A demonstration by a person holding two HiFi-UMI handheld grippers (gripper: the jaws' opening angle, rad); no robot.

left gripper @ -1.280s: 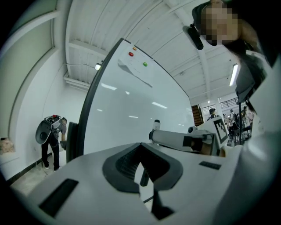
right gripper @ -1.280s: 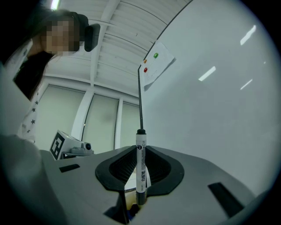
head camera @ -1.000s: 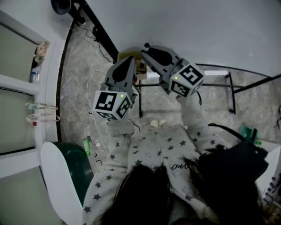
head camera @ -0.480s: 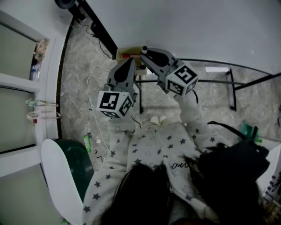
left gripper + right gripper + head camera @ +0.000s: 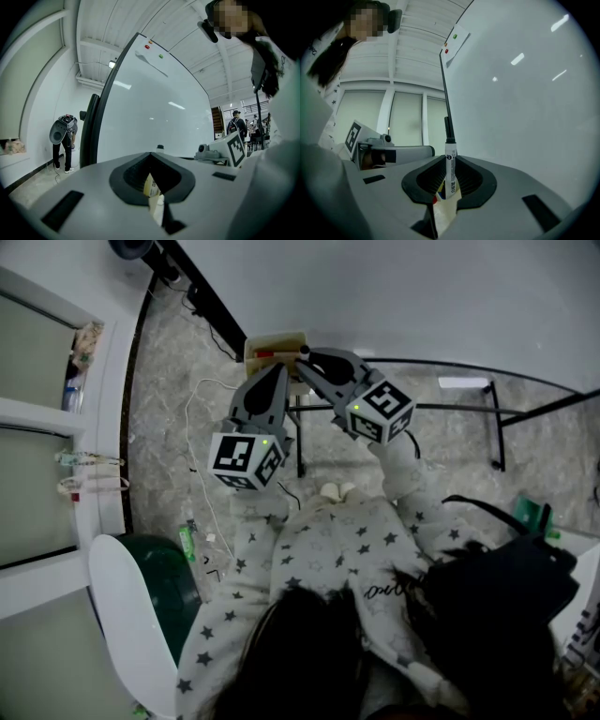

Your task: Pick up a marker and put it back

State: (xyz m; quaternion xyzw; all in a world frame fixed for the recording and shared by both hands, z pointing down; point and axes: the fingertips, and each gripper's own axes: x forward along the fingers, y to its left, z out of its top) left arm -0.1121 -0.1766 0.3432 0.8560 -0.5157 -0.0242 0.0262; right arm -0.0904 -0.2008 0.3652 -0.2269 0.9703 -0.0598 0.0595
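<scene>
Because the head view looks down on the backs of both grippers, the marker (image 5: 450, 165) is hard to make out there. Only a dark tip pokes past the right gripper (image 5: 306, 356), close to a beige box (image 5: 274, 341) at the foot of the whiteboard (image 5: 422, 296). What lies in the box is too small to tell, apart from a red patch.

The right gripper view makes the hold plain. The jaws are clamped on the marker's white barrel, and the marker stands upright. Its black cap end rises above the pads, with the whiteboard just behind. Below the barrel, a bit of the beige box shows through the slit between the jaws, with red at its edge.

The left gripper (image 5: 277, 373) has its jaws pressed together and pinches nothing. Its own view shows only a sliver of the labelled box through the slit. That view alone shows a person (image 5: 63, 139) bent over by the far wall and other people well off at the right.

Both grippers are held out in front of the chest with their tips toward the board. The left is just beside the right, and the arms are in star-printed sleeves (image 5: 403, 474).
</scene>
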